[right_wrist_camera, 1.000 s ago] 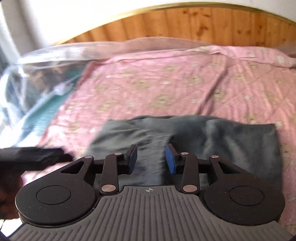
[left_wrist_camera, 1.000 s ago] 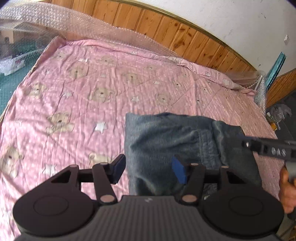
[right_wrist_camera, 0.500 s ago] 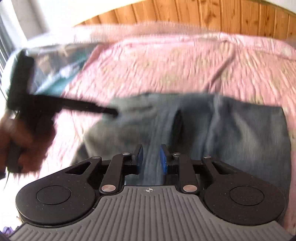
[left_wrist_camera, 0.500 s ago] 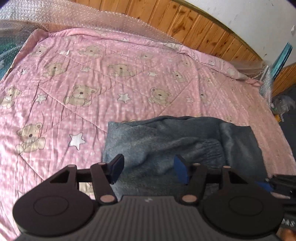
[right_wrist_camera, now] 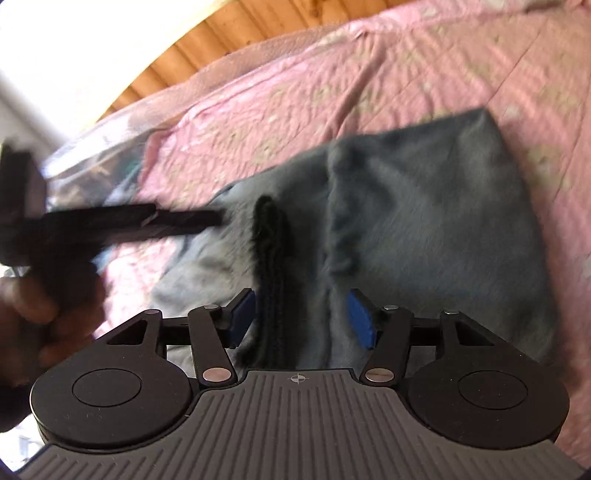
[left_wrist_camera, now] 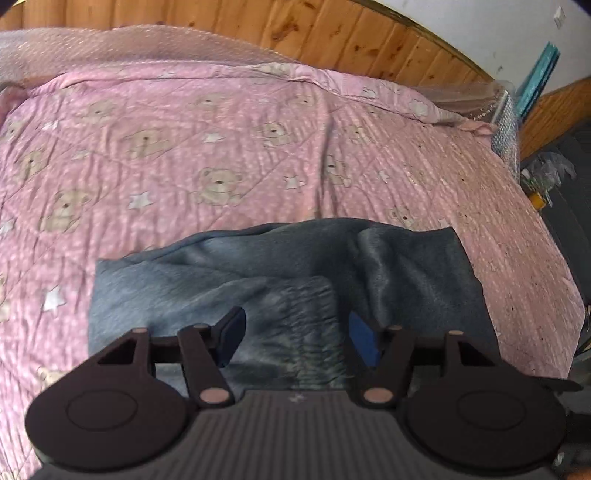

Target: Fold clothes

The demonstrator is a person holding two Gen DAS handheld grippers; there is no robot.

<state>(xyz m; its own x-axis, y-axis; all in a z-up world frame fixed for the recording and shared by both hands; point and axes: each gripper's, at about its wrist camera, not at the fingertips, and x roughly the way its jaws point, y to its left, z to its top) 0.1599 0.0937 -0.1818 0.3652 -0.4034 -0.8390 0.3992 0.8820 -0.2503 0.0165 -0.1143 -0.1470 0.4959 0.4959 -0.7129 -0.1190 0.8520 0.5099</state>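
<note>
Now both my left fingers [left_wrist_camera: 242,330] and right fingers [right_wrist_camera: 242,314] stand released, the right pair just spreading, over the grey folded trousers [left_wrist_camera: 413,273] on the pink bear-print bed quilt [left_wrist_camera: 258,140].

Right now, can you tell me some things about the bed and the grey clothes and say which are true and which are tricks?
1. The grey garment lies on a pink quilt with teddy bears and stars. True.
2. The left gripper is clamped shut on the cloth. False: its jaws stand apart over the garment, pressing on nothing.
3. Wooden panelling runs behind the bed. True.
4. The garment is hanging up in the air. False: it rests bunched on the quilt.
5. The right gripper is shut tight. False: its jaws have just been opening, with a dark fold of the garment between them, not squeezed.
</note>
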